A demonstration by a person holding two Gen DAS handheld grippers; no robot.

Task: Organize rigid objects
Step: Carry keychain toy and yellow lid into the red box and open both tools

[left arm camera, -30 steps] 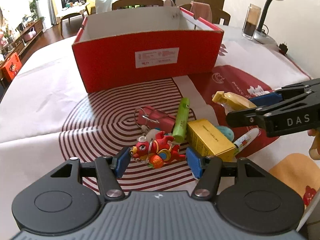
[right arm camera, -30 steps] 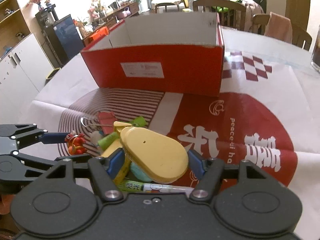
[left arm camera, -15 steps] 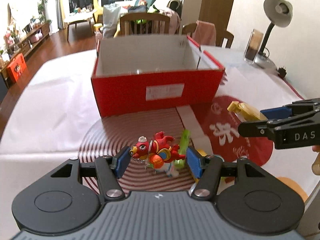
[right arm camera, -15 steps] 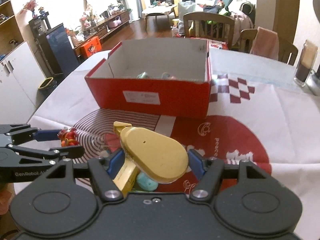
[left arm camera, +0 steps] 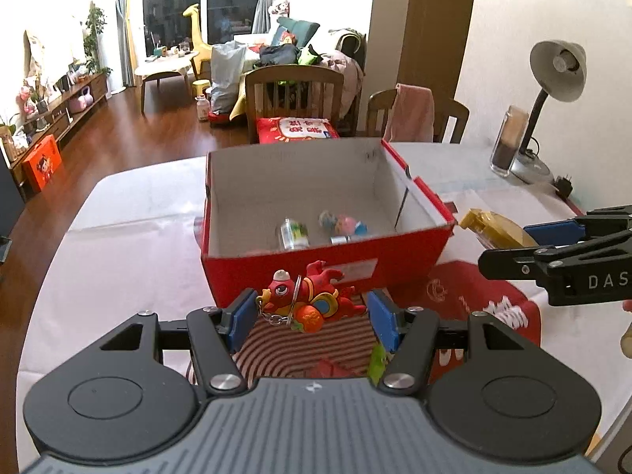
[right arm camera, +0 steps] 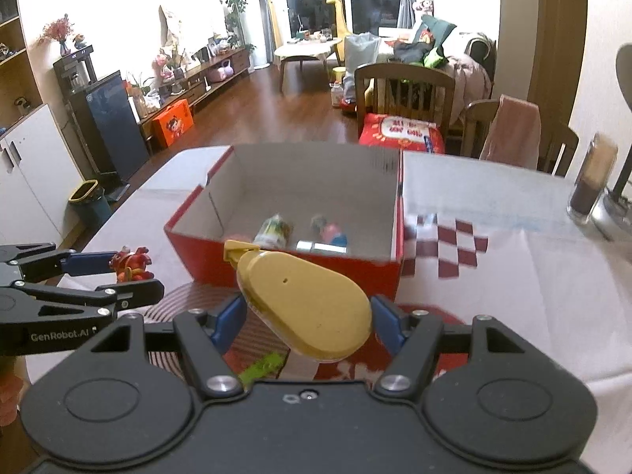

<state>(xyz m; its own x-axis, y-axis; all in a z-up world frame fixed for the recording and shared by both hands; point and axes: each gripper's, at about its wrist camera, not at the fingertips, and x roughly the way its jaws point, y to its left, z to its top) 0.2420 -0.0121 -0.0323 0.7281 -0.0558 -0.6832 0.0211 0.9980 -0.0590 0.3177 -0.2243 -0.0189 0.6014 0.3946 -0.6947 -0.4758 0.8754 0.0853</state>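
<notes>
Blue pads on our left gripper (left arm camera: 310, 318) pinch a red dragon keychain (left arm camera: 312, 298) from both sides, and the toy hangs in the air with its little metal ring and chain at its left end. From the right wrist view we see the same toy as a small red shape between the left fingers.

Our right gripper (right arm camera: 306, 322) squeezes a yellow teardrop-shaped plastic case (right arm camera: 304, 306). Its wide round end sits between the blue pads and its narrow square tip points away from us, toward the box. We hold it up off the table.

Just past both grippers stands a red cardboard box (left arm camera: 328, 272), open at the top and white inside. On its floor lie a small clear bottle with a green label (left arm camera: 293, 233), a pink and blue toy figure (left arm camera: 343, 224) and a small shiny metal cylinder (right arm camera: 320, 246).

Right under the grippers, close to us, a green tube (right arm camera: 262, 367) lies on the tablecloth (left arm camera: 130, 245), which is white with red stripes and red circles.

Farther off to the right of the box we see a grey desk lamp (left arm camera: 553, 91) and a glass jar (left arm camera: 507, 146) side by side. Behind the box stand wooden chairs (left arm camera: 294, 98).
</notes>
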